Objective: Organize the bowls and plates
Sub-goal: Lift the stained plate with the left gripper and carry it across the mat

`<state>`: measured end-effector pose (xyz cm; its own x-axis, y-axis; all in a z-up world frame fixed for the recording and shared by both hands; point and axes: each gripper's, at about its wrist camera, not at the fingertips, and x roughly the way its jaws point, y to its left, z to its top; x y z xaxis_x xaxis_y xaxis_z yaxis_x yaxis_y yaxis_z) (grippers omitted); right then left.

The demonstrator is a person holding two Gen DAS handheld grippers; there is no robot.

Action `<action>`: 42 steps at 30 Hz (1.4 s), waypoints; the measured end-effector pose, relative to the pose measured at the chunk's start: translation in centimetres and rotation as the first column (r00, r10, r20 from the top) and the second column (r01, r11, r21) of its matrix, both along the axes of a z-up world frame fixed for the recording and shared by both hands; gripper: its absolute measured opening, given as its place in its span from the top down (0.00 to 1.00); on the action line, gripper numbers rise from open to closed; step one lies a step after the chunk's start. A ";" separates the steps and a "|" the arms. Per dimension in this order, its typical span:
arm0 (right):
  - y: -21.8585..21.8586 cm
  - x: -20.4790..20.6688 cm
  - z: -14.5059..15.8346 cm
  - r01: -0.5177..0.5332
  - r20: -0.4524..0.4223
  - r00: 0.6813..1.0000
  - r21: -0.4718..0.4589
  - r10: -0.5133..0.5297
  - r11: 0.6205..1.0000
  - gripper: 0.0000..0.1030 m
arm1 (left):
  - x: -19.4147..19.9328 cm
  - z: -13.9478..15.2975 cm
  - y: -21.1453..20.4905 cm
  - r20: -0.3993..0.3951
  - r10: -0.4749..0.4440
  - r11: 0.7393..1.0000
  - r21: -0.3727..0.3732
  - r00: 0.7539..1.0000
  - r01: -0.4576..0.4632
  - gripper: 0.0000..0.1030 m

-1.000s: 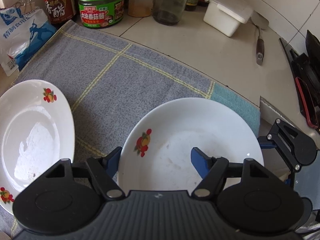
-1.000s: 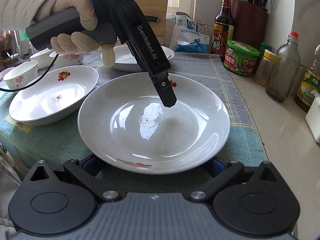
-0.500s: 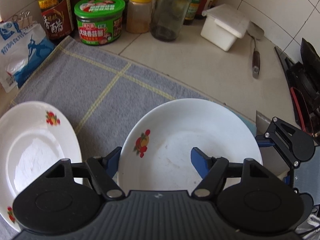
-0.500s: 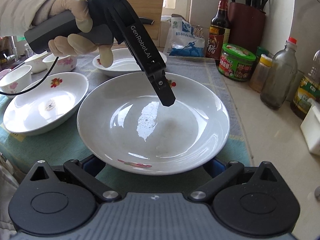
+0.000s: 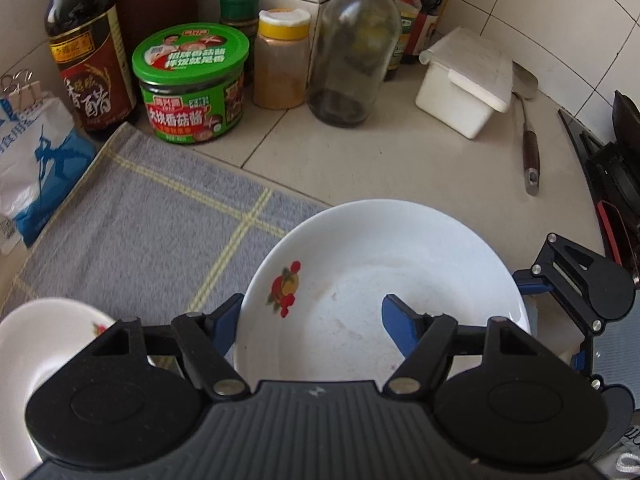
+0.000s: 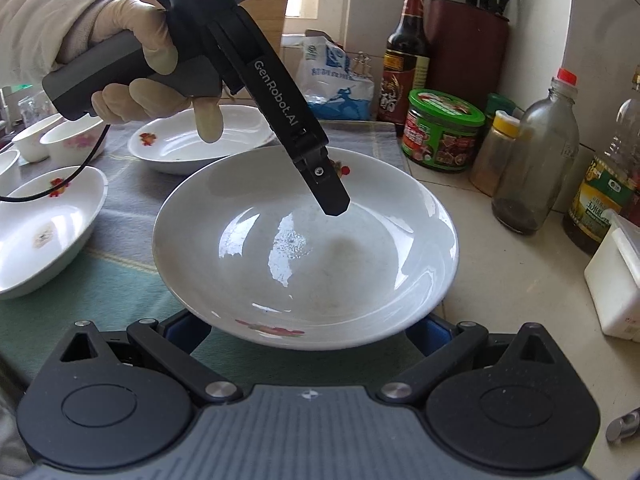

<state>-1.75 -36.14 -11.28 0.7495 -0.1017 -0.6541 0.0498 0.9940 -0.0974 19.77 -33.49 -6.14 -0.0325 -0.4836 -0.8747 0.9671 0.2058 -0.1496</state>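
Observation:
A white deep plate [image 5: 380, 280] with a fruit motif is held off the cloth, also in the right wrist view [image 6: 304, 256]. My left gripper [image 5: 312, 320] grips its far rim, one blue finger [image 5: 400, 326] inside the plate and one outside; its finger [image 6: 324, 184] shows from the right wrist view. My right gripper [image 6: 304, 332] has its jaws wide under the plate's near rim, fingertips hidden; grip unclear. Other white plates [image 6: 40, 224] [image 6: 200, 140] lie on the cloth, one also in the left wrist view [image 5: 44, 344]. Small bowls [image 6: 60, 144] stand far left.
A grey checked cloth [image 5: 152, 216] covers the counter. Behind it stand a vinegar bottle [image 5: 86, 48], green-lidded jar [image 5: 192, 84], spice shaker [image 5: 282, 58], glass bottle [image 5: 354, 48], white lidded box [image 5: 468, 80], spatula [image 5: 530, 148] and salt bag [image 5: 32, 160]. A stove edge [image 5: 608, 184] is right.
The plate has risen and moved toward the bottles and jars with both grippers. The neighbouring plates have slid left and down out of the left wrist view.

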 end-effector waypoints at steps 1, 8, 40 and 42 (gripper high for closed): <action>-0.2 0.1 -0.1 0.002 0.000 1.000 0.001 -0.002 1.000 0.00 | 0.1 -0.1 -0.2 -0.001 -0.001 1.000 -0.002 1.000 0.001 0.29; -1.1 1.2 -0.5 0.020 -0.008 1.000 -0.005 -0.020 1.000 0.00 | 0.5 -1.1 -1.0 0.020 0.009 1.000 -0.006 1.000 -0.008 0.28; 1.6 -1.5 1.2 0.115 -0.041 0.992 -0.020 -0.115 0.993 0.00 | -4.1 4.6 7.5 0.159 0.163 0.959 -0.257 0.974 -0.119 0.05; 2.3 -1.9 1.4 0.092 -0.035 0.995 -0.017 -0.092 0.996 0.00 | -4.7 5.1 9.2 0.140 0.207 0.950 -0.265 0.968 -0.165 0.05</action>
